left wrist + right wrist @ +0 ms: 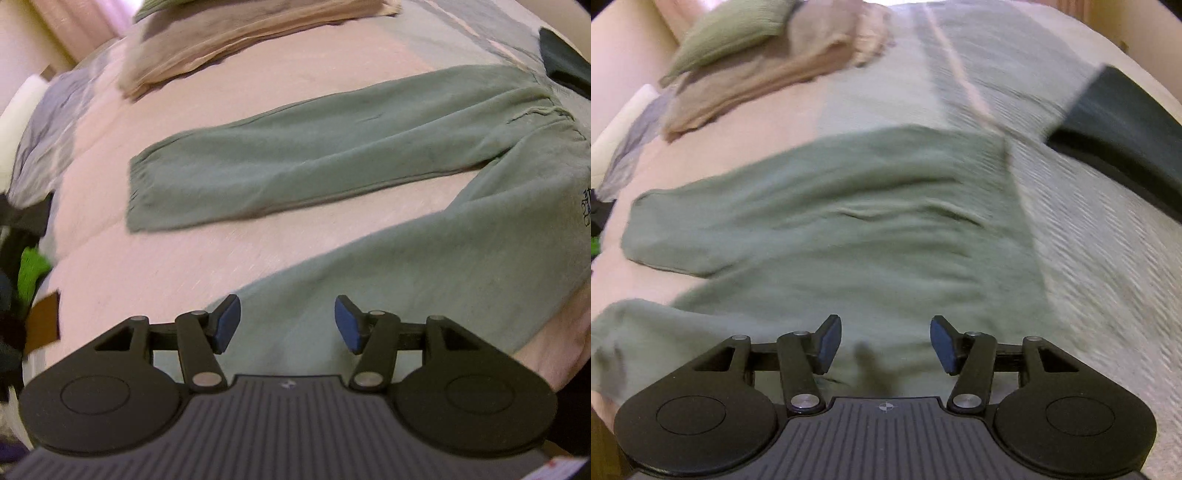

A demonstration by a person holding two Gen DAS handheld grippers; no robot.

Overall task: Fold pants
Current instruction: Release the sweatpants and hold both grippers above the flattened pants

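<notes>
Sage green pants (332, 162) lie spread flat on a pink and grey bedspread (140, 266), legs splayed apart and pointing left. In the left wrist view my left gripper (287, 325) hovers open above the near leg (424, 266), with nothing between its blue pads (229, 321). The right wrist view shows the waist and seat of the pants (849, 229). My right gripper (885, 345) hangs open over that part, its blue pads (943, 345) apart and clear of the cloth. A small dark emblem (585, 206) marks the near hip.
A stack of folded beige and olive garments (236, 40) lies at the far side of the bed, also visible as the folded stack (768, 62). A dark flat object (1123, 129) rests on the bed at right. Dark and bright green items (29, 273) sit off the left edge.
</notes>
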